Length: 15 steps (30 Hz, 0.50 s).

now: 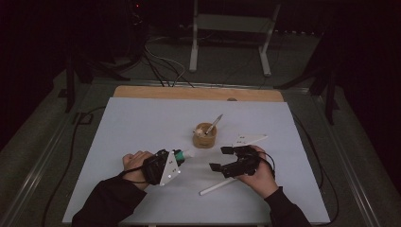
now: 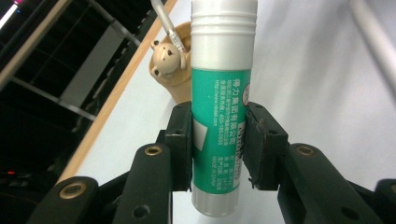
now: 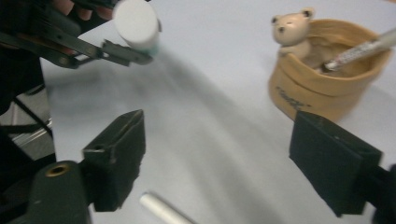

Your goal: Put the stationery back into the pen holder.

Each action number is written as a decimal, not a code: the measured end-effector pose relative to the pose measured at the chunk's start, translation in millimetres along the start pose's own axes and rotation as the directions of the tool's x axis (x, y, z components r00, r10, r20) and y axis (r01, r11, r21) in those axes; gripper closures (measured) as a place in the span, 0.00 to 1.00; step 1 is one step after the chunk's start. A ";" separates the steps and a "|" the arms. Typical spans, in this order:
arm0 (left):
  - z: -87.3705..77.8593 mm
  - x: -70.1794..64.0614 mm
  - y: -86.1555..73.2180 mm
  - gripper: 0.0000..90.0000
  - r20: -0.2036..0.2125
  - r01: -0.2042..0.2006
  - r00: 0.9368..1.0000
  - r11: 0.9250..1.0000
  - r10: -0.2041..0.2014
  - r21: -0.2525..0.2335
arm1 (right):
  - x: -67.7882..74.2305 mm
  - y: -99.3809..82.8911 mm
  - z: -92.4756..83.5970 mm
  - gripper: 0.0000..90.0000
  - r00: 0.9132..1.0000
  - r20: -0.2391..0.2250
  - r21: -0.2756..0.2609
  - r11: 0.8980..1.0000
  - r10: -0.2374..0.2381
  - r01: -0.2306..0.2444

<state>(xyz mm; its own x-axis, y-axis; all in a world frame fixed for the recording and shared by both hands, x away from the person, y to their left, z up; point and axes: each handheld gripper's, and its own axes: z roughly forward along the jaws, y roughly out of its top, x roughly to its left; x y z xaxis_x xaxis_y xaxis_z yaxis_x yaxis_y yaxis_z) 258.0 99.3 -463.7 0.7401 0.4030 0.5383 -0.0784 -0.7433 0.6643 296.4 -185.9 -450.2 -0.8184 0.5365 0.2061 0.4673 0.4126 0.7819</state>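
**Glue stick clamped, 1 gripper empty**

A pale sheet point(image 1: 142, 123) covers the table in a dark room. The left gripper point(image 2: 218, 140) clamps the glue stick point(image 2: 219, 107); its green label reads only close-up. The right gripper point(image 3: 217, 163) gapes wide, empty, above a white pen point(image 3: 161, 210) near the bear pot point(image 3: 322, 79).

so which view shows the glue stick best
The left gripper view: the glue stick stands close up, clamped between the jaws. The high view shows a small green bit; the right gripper view shows its blurred white cap end.
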 end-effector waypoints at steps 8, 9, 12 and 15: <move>-2.0 10.6 2.9 0.74 0.048 0.097 0.994 0.994 -0.095 -0.041 | -4.9 -11.2 -9.8 0.08 1.000 -0.002 -0.016 1.000 0.013 -0.013; -2.1 11.4 3.3 0.74 0.049 0.101 0.994 0.994 -0.099 -0.042 | -5.7 -13.3 -10.8 0.05 1.000 -0.006 -0.019 1.000 0.013 -0.013; -2.8 15.4 5.0 0.74 0.067 0.130 0.990 0.990 -0.126 -0.057 | -7.6 -17.5 -13.1 0.03 1.000 -0.017 -0.024 1.000 0.014 -0.015; -3.5 20.1 6.2 0.74 0.087 0.168 0.983 0.983 -0.161 -0.073 | -9.5 -22.6 -14.6 0.01 1.000 -0.011 -0.027 0.999 0.023 -0.023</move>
<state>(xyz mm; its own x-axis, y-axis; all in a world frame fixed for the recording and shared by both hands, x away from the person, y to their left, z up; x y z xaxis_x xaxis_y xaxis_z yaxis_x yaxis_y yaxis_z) 270.1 104.6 -447.0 0.7982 0.4696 0.3773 -0.0021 -0.6241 0.7813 288.7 -211.0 -461.2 -0.8110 0.5379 0.2301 0.4768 0.3800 0.7926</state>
